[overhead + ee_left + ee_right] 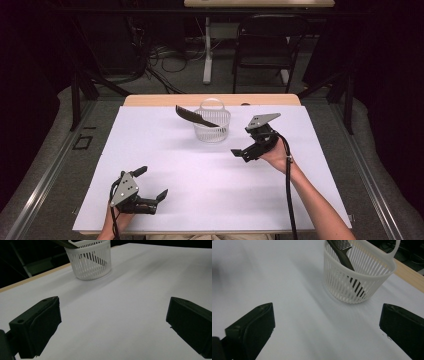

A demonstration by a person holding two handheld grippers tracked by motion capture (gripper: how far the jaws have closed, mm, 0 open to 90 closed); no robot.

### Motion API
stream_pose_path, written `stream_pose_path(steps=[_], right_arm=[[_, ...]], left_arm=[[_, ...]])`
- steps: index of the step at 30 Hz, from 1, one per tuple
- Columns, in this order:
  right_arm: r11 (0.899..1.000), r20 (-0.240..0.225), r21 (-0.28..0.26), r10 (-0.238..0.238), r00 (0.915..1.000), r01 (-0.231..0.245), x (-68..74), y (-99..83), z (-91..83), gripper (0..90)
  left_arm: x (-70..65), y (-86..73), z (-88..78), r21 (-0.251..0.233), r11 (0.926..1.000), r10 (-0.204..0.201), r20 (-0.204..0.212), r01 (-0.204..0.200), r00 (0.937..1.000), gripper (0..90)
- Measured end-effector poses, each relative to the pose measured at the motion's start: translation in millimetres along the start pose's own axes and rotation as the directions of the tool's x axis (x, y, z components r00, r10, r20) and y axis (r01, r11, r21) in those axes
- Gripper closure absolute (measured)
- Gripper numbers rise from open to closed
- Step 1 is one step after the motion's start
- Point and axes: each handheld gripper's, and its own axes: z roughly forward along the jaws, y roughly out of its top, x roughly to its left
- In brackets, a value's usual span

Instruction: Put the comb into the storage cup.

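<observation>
A dark comb leans in a white slatted basket on a white bench.
In the high view the basket sits at twelve o'clock. The right hand-held gripper hovers near it at three o'clock, jaws wide apart and empty. The left hand-held gripper rests at seven o'clock, well apart, also spread and empty.

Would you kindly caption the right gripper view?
Open right gripper faces a white basket holding a dark comb.
</observation>
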Motion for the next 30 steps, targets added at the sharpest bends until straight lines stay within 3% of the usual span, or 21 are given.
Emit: stream_pose_path(steps=[30], right_arm=[[0.998, 0.007, 0.029, 0.056, 0.9984, -0.057, 21.8, -46.5, -16.2, 0.0]], left_arm=[[-0.4, -0.2, -0.4, 0.002, 1.0, 0.001, 0.001, -0.001, 1.0, 0.0]])
